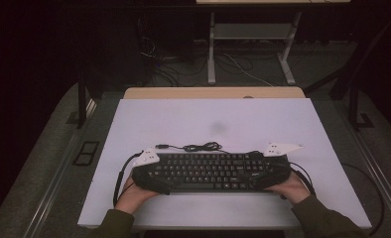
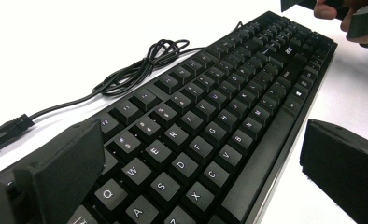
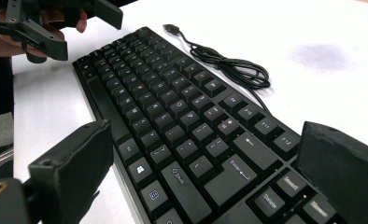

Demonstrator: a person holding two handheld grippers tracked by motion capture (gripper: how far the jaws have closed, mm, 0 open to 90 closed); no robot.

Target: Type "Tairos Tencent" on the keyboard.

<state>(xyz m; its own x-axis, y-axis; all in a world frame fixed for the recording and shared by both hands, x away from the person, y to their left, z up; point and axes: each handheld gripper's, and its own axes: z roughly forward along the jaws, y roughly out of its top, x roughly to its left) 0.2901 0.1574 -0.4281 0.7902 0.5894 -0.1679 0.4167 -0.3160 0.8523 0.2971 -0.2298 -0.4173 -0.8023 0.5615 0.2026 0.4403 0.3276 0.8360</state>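
The keyboard (image 1: 211, 172) is positioned on the white worktop (image 1: 193, 119), its coiled cable (image 1: 198, 147) just behind it. The left tongs (image 2: 205, 163) and right tongs (image 3: 205, 172) are set wide open astride opposite ends of the keyboard; nothing is gripped. A two-ended grasp is judged to be in hand. Next, both tongs must be closed evenly before any lift.

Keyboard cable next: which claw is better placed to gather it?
Left, probably. The coiled cable lies behind the keyboard, its plug pointing toward the left claw. The right claw straddles the far end, further from the coil. Both are open.
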